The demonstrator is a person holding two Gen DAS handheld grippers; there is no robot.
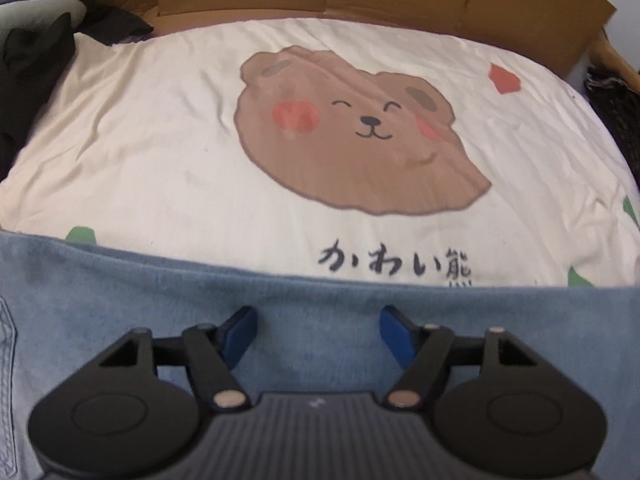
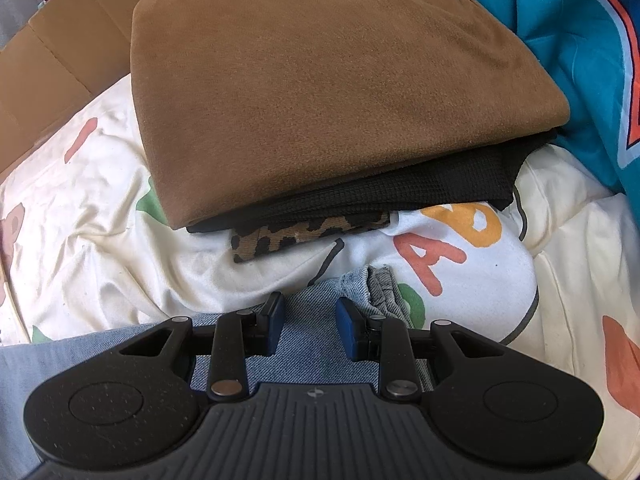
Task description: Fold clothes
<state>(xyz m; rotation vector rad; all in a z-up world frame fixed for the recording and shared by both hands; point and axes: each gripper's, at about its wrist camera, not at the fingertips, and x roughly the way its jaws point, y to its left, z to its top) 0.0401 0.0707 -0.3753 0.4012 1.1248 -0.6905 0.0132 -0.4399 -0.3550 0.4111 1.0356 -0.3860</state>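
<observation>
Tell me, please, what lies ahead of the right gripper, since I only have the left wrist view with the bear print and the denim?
Observer: A folded stack sits just past the right gripper, with a brown garment on top.
Operator: Is anything under that brown piece?
Observer: Yes, a black ribbed garment, and beneath it a leopard-print piece pokes out.
Operator: Does the right gripper hold the denim?
Observer: No, its jaws stand open over the denim; a bunched denim edge lies by its right finger.
Operator: Anything else beside the stack?
Observer: A teal fabric with orange and white trim lies to its right.
</observation>
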